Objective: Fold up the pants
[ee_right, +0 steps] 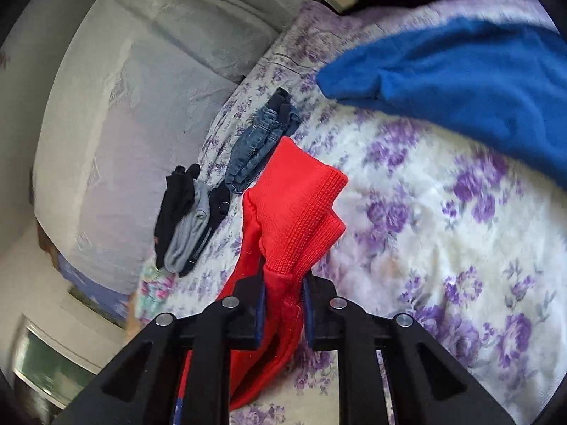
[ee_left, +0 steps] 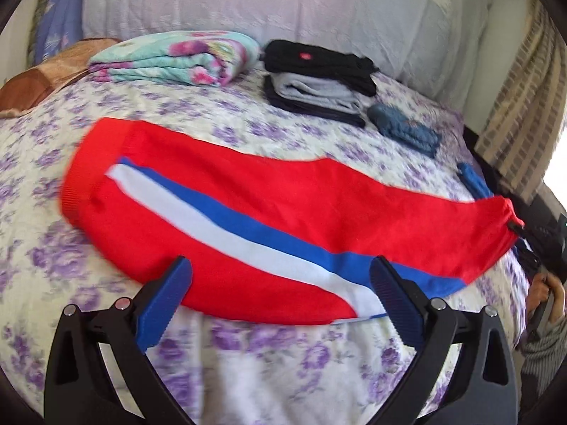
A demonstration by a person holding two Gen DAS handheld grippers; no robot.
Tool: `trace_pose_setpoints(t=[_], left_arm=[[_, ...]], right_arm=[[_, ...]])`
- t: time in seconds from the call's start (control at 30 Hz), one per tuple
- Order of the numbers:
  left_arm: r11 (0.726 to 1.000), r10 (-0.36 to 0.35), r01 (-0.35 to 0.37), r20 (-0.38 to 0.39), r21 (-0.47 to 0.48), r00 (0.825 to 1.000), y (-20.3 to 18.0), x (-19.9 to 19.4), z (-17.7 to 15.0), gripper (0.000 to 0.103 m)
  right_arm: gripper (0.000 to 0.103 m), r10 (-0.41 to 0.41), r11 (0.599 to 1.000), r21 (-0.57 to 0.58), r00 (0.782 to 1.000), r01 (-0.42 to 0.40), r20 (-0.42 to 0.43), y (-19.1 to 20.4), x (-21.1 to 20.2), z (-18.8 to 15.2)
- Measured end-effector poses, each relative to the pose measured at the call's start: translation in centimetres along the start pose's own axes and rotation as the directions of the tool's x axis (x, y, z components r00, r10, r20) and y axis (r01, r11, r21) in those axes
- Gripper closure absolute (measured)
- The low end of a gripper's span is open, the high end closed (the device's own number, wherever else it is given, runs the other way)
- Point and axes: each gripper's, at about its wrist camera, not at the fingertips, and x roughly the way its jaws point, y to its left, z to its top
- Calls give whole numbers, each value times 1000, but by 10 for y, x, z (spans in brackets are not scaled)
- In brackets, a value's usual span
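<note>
On the floral-quilted bed (ee_left: 269, 361), your right hand-held gripper (ee_right: 283, 304) is clenching the red striped knit pants' (ee_left: 248, 212) cuff while your left hand-held gripper (ee_left: 280, 283) is hovering released, risking slippage.

Left gripper (ee_left: 280, 285) gapes wide over red pants (ee_left: 283, 212) on bedspread (ee_left: 53, 248).

Black gripper (ee_left: 280, 283); ribbed blue pads (ee_left: 166, 304)

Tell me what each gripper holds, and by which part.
The right gripper is shut on the red knit pants with a white and blue side stripe, pinching the ribbed cuff. The left gripper is open, holding nothing.
</note>
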Motion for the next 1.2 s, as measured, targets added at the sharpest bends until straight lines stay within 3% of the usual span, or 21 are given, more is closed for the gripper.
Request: trace_pose_setpoints(t=[0.07, 0.13, 0.23, 0.3, 0.33, 0.43, 0.53, 0.63, 0.67, 0.7, 0.77, 0.83, 0.9, 0.93, 1.0, 1.07, 1.13, 1.2], left_arm=[[999, 5, -4, 28, -50, 1000, 18, -12, 6, 5], [995, 22, -15, 65, -102, 998, 35, -26, 12, 5], [988, 49, -32, 104, -153, 993, 54, -41, 20, 5], [983, 70, -48, 121, -177, 990, 66, -49, 22, 5], [981, 80, -56, 124, -185, 989, 70, -51, 23, 5], [974, 101, -72, 129, -215, 986, 85, -57, 21, 5], [969, 106, -75, 122, -237, 987, 96, -60, 17, 5], [966, 113, -79, 125, -247, 986, 103, -64, 13, 5], [965, 113, -78, 125, -250, 986, 104, -64, 12, 5], [964, 110, -76, 123, -253, 986, 106, -64, 12, 5], [963, 109, -76, 118, -259, 987, 108, -62, 10, 5], [962, 105, -72, 112, -264, 988, 108, -60, 9, 5], [962, 102, -70, 106, -265, 989, 108, -58, 8, 5], [961, 100, -70, 101, -266, 990, 108, -56, 7, 5], [961, 95, -66, 93, -270, 991, 107, -53, 7, 5], [960, 88, -63, 82, -272, 993, 106, -50, 6, 5], [960, 93, -71, 70, -269, 993, 104, -48, 5, 5], [961, 98, -80, 54, -266, 994, 103, -45, 6, 5]], right_arm=[[87, -96, 972, -213, 994, 103, 46, 42, -7, -6], [86, -146, 885, -430, 984, 177, 105, 92, -10, -21], [86, -159, 708, -664, 971, 239, 180, 156, -6, -54], [86, -149, 559, -789, 967, 256, 209, 198, 6, -87], [86, -145, 497, -829, 967, 256, 211, 213, 14, -101], [86, -155, 230, -941, 964, 250, 218, 249, 45, -166], [86, -181, -41, -975, 959, 216, 220, 260, 72, -235], [77, -168, -183, -958, 953, 222, 253, 257, 75, -273], [61, -164, -206, -953, 952, 222, 257, 256, 73, -278], [55, -140, -233, -942, 950, 243, 280, 255, 67, -282], [36, -113, -234, -935, 948, 267, 299, 255, 54, -278], [33, -106, -163, -967, 971, 196, 215, 257, 34, -263], [33, -94, 27, -996, 993, 80, 77, 262, 14, -232], [33, -84, 153, -987, 996, 40, 27, 264, 7, -210], [33, -76, 341, -939, 997, 43, 18, 263, 9, -174], [33, -106, 499, -861, 993, 100, 54, 258, 23, -141], [33, -134, 542, -835, 991, 99, 31, 256, 39, -136], [33, -181, 515, -855, 983, 66, -34, 252, 62, -153]])
